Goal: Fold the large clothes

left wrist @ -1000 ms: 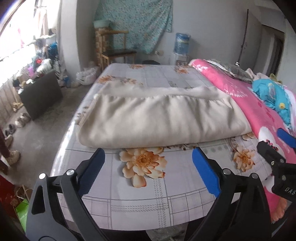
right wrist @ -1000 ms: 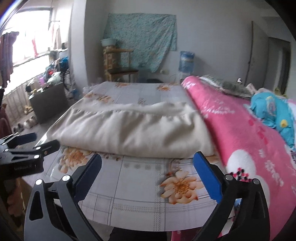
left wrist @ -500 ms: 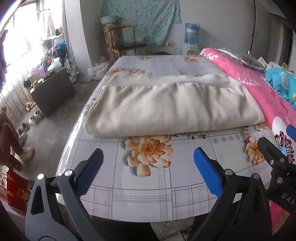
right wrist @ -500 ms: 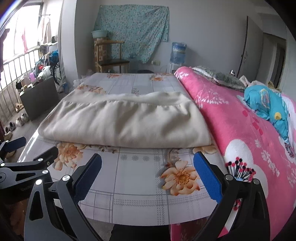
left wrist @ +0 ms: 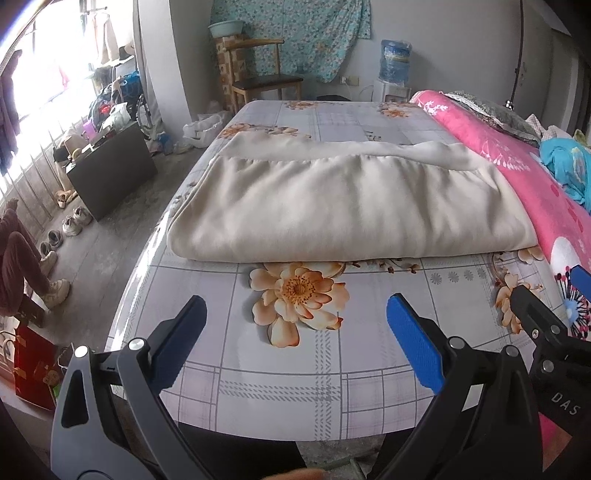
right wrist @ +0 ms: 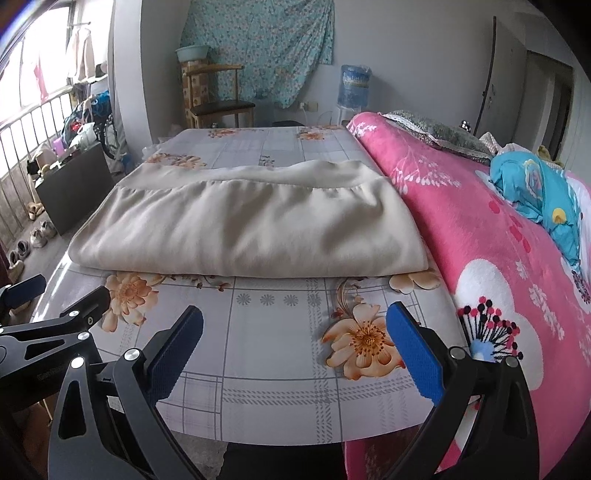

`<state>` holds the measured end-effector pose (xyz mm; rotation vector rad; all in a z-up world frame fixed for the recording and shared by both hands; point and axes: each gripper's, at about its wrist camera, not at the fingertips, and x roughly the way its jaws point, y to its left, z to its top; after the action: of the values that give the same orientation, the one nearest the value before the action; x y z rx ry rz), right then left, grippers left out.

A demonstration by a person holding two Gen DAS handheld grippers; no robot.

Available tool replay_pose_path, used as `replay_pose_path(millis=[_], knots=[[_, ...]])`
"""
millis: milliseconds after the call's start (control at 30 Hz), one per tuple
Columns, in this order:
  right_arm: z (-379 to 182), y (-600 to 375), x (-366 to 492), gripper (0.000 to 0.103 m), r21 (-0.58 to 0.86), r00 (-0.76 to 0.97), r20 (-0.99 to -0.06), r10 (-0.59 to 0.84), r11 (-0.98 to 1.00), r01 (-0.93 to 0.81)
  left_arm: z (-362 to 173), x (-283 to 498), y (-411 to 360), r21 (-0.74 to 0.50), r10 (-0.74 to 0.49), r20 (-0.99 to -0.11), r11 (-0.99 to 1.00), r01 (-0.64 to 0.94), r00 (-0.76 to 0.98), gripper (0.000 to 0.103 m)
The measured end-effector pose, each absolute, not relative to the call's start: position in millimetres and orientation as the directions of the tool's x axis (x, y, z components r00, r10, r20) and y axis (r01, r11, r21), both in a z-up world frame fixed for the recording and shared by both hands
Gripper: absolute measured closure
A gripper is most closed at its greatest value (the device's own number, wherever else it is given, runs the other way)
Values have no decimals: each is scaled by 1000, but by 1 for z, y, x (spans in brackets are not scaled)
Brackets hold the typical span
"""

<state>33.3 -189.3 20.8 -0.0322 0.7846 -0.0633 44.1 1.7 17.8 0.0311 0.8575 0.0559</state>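
Crosswise, folded cream garment (left wrist: pixel 343 206), long axis left-right, bed (left wrist: pixel 295 373)

I count one folded cream garment (left wrist: pixel 343 206) on one floral bed sheet (left wrist: pixel 295 369), beside one pink blanket (right wrist: pixel 491 229). I hold two grippers, my left gripper (left wrist: pixel 295 332) and my right gripper (right wrist: pixel 295 336), each with two blue-padded fingers. There is one wooden chair (left wrist: pixel 264 79), one water jug (left wrist: pixel 395 57), one basin (left wrist: pixel 225 28) and one blue bundle (right wrist: pixel 543 192).

Left gripper (left wrist: pixel 295 328) jaws spread wide, right gripper (right wrist: pixel 295 328) likewise, side by side, both empty
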Motion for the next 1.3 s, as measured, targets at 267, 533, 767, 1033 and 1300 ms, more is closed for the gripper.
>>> replay_pose_path(millis=[267, 533, 767, 1033, 1300], knots=[[19, -190, 33, 6, -54, 705, -706, -72, 997, 48, 15, 45, -1, 51, 57, -767, 998, -27, 639, 9], [21, -191, 33, 6, -53, 706, -705, -72, 997, 49, 14, 45, -1, 46, 52, -768, 999, -26, 638, 9], [26, -191, 32, 6, -55, 711, -699, -76, 997, 52, 14, 46, -2, 43, 48, -769, 999, -23, 638, 9], [27, -192, 32, 6, -54, 708, -702, -73, 997, 49, 14, 46, -4, 35, 31, -774, 999, -6, 632, 9], [24, -188, 32, 6, -58, 704, -706, -72, 997, 43, 13, 46, -4, 25, 22, -777, 1000, -3, 629, 9]])
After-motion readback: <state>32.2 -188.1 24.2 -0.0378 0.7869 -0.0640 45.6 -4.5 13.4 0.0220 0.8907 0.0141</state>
